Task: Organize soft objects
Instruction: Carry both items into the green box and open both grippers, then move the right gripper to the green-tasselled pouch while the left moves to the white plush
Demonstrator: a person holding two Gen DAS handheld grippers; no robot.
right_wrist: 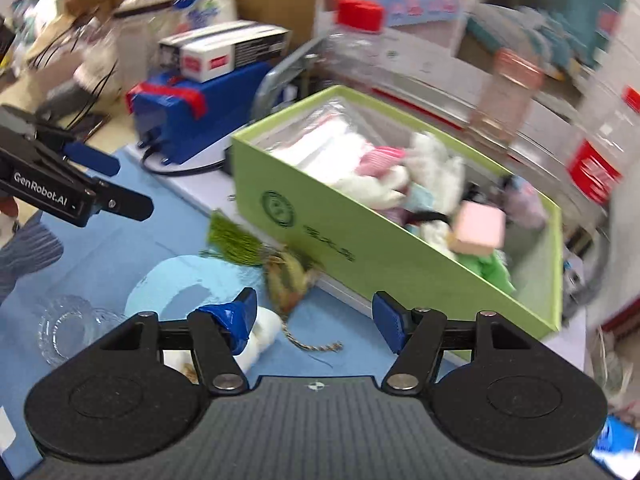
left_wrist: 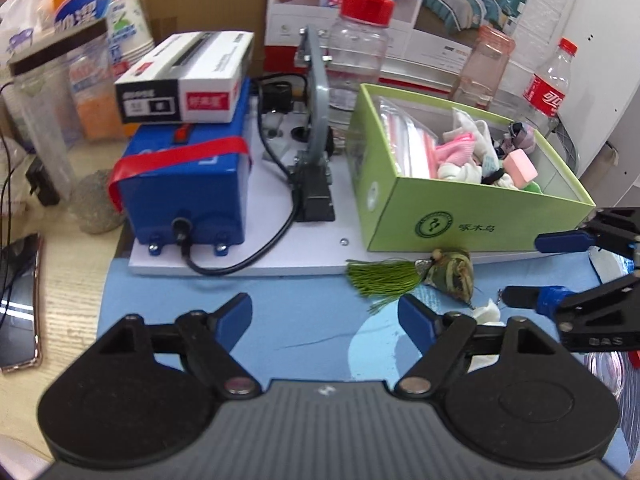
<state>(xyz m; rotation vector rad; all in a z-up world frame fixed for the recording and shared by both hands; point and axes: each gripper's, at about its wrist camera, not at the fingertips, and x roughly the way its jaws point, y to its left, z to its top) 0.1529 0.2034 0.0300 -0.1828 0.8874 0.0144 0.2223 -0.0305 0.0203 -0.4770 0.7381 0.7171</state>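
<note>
Right wrist view: your right gripper (right_wrist: 314, 322) is spread and empty; the white toy (right_wrist: 262, 330) beside one finger could be nudged into the charm (right_wrist: 288, 280).

- Green box (left_wrist: 476, 216): matt cardboard, smooth.
- Socks (left_wrist: 460, 152) inside it: soft knitted cloth.
- Tassel (left_wrist: 380, 278): fine green threads, slightly silky.
- Blue mat (left_wrist: 304, 320): smooth, matt sheet.
- Table (left_wrist: 72, 264): pale wood-grain surface.
- Bottle (left_wrist: 358, 52): clear glossy plastic, red ribbed cap.
- Blue machine housing (left_wrist: 188, 192): glossy.
- Glass dish (right_wrist: 68, 328): clear, shiny.
</note>
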